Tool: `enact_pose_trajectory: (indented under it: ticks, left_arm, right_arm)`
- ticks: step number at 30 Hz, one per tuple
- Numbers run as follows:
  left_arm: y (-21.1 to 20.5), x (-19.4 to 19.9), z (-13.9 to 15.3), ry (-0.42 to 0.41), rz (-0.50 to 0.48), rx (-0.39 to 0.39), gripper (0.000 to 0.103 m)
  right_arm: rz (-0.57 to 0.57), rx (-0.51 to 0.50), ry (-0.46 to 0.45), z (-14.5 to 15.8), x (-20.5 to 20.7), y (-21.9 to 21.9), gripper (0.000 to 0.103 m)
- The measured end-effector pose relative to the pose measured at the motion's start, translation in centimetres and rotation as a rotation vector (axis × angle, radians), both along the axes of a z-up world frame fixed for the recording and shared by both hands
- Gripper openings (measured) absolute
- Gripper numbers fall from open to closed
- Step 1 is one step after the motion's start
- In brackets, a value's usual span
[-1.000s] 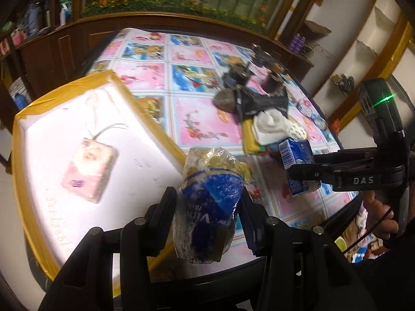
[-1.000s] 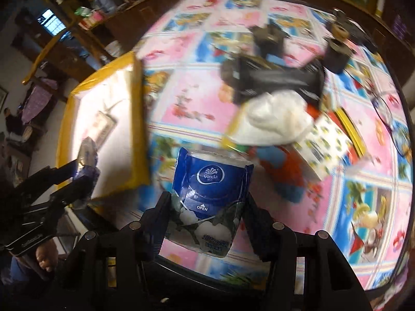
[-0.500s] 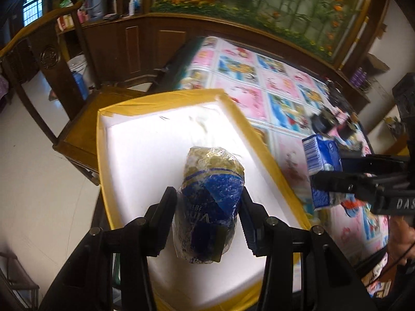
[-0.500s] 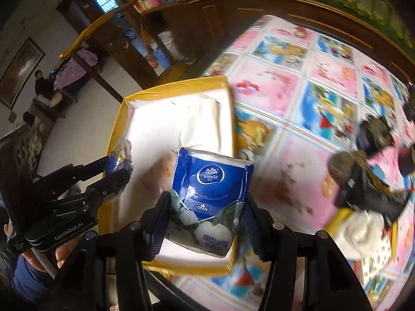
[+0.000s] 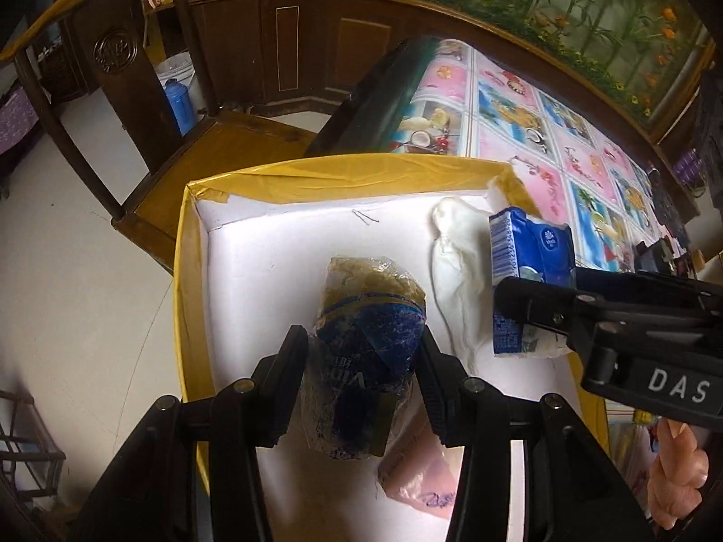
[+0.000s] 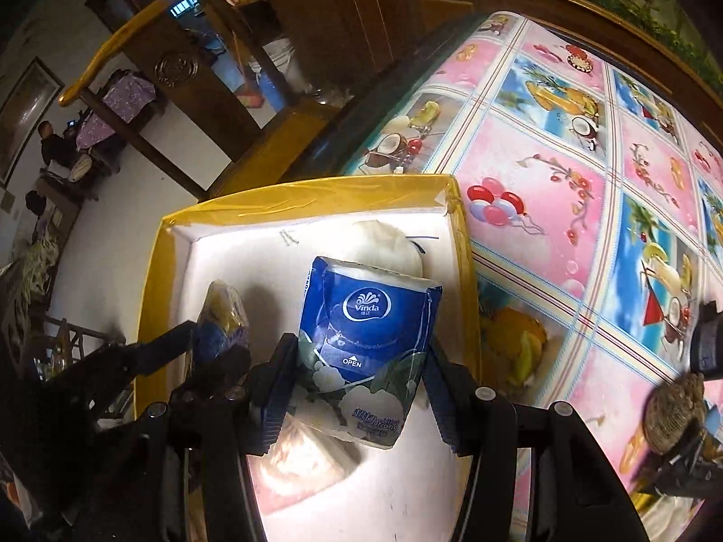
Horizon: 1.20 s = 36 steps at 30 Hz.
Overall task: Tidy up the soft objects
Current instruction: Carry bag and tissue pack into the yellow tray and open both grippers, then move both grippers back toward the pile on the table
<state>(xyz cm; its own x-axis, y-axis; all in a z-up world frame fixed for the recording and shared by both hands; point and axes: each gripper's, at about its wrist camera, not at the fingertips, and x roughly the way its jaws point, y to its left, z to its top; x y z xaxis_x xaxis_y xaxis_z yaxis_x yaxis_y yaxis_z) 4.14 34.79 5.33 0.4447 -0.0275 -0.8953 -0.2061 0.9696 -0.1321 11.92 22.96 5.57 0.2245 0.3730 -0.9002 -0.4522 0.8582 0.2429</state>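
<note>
Tissue pack (image 6: 368,348), blue with "Vinda" and "OPEN" printed on its face, sits between the pads of the right gripper (image 6: 361,388), which clamp its two sides; it hangs above the white floor of the box (image 6: 316,201), whose rim is wrapped in yellow tape. In the left wrist view the same pack shows side-on at the right, above the box's right rim. The left gripper (image 5: 361,384) is closed on a crumpled pack (image 5: 368,361), clear plastic with blue print and something yellowish inside, squeezed narrow between the pads and held over the middle of the box. Both packs are off the floor of the box, near each other, the crumpled one to the left of the tissue pack in the right wrist view. On the box floor lie a white cloth (image 5: 456,271) towards the far right corner and a pink pouch (image 5: 420,478) close under the grippers, partly hidden by them. The box stands at the edge of a table (image 6: 565,207) covered in a pink and blue fruit-patterned cloth. A wooden chair (image 5: 135,104) stands beyond the box. A hand (image 5: 678,483) shows under the right gripper's handle.
</note>
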Motion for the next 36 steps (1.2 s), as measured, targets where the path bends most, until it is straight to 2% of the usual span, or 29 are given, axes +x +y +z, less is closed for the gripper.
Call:
enact_pose_trajectory:
  ticks: [3,5,7,13,17,19,22,29,36]
  left_arm:
    - [-0.1,0.2,-0.3,0.004,0.005,-0.002,0.049]
    - [-0.1,0.3,-0.5,0.004,0.01,0.007,0.062]
    - [0.0,0.1,-0.5,0.0,0.025,0.007,0.07]
    - [0.5,-0.3,-0.2,-0.014,0.055,-0.039,0.071]
    - [0.0,-0.7,0.3,-0.031,0.06,-0.031,0.074]
    - [-0.3,-0.8,0.6,-0.04,0.062,-0.023,0.074]
    - [-0.8,-1.2,0.9,-0.052,0.065,-0.015,0.074]
    - [-1.5,-2.7,2.6,-0.09,0.069,0.002,0.074]
    - [-3.2,-4.7,4.3,-0.124,0.049,0.007,0.075]
  right_arm:
    - [0.006,-0.019,-0.02,-0.3,0.3,0.4,0.06]
    - [0.024,-0.032,-0.025,-0.4,0.4,0.7,0.061]
    - [0.043,-0.027,-0.024,-0.2,0.3,0.9,0.061]
    - [0.062,0.007,-0.047,0.4,0.0,0.1,0.062]
    - [0.073,0.028,-0.029,0.4,0.1,-0.6,0.068]
    - [0.089,0.032,-0.02,0.5,0.0,-0.8,0.075]
    - [0.081,0.04,-0.028,0.9,-0.4,-1.5,0.075]
    - [0.079,0.0,-0.117,3.1,-2.6,-2.8,0.075]
    - [0.123,-0.053,-0.263,6.4,-6.8,-4.4,0.075]
